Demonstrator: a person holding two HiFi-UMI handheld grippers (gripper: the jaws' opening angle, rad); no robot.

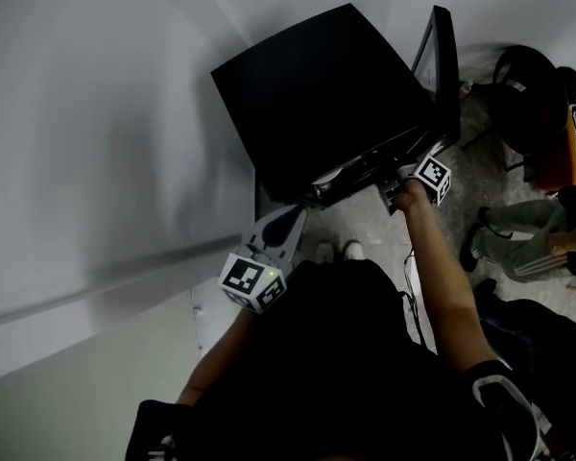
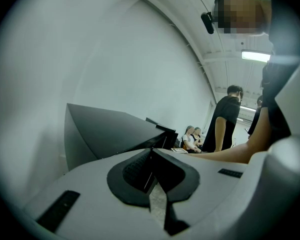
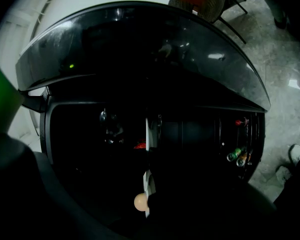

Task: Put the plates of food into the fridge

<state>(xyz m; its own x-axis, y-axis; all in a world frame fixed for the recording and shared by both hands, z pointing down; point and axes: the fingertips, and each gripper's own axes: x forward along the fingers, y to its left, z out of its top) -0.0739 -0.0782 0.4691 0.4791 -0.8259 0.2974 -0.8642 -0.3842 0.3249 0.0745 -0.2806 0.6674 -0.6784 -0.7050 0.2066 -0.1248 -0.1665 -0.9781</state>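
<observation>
While the left gripper (image 2: 151, 154) sits pressed together, the right gripper (image 1: 396, 182) pinches a white plate (image 3: 147, 179).

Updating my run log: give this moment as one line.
left gripper: shut, empty | right gripper: shut on white plate bearing round peach-coloured food | at open black fridge

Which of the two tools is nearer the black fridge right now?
Right. The right tool is at the fridge's open front, with a plate in its jaws. The left tool is held outside, off the fridge's other front corner.
</observation>
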